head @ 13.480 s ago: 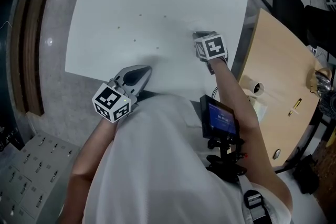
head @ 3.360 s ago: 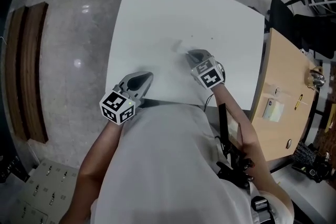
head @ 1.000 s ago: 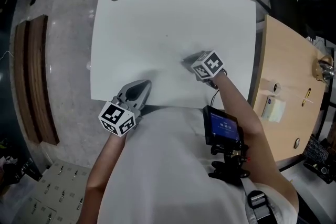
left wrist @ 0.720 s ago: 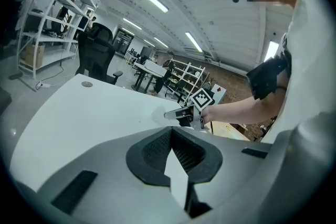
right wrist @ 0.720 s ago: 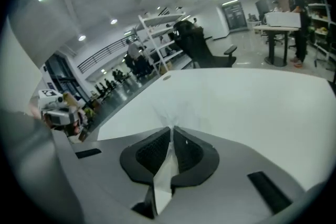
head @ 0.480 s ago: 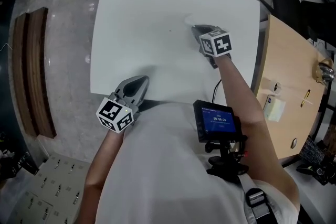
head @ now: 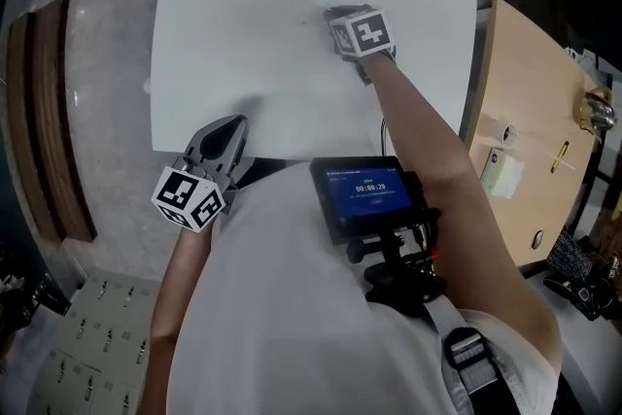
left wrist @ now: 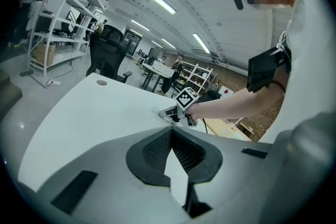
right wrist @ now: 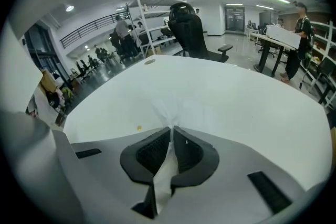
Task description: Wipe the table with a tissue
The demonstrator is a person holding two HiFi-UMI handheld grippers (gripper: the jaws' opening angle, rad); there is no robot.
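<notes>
**Right gripper [right wrist: 171, 132] pinches the tissue [right wrist: 164, 112] on the white table [right wrist: 247, 97]; left gripper [left wrist: 170, 132] is empty.**

The right jaws are pressed together on the tissue, which runs back between the pads and fans out on the tabletop just ahead of the tips. A small orange speck [right wrist: 138, 127] lies just left of those tips. The left jaws meet at the tips with nothing gripped; the pale wedge behind them appears to be tabletop. The left gripper sits at the near table edge, well apart from the right.
</notes>
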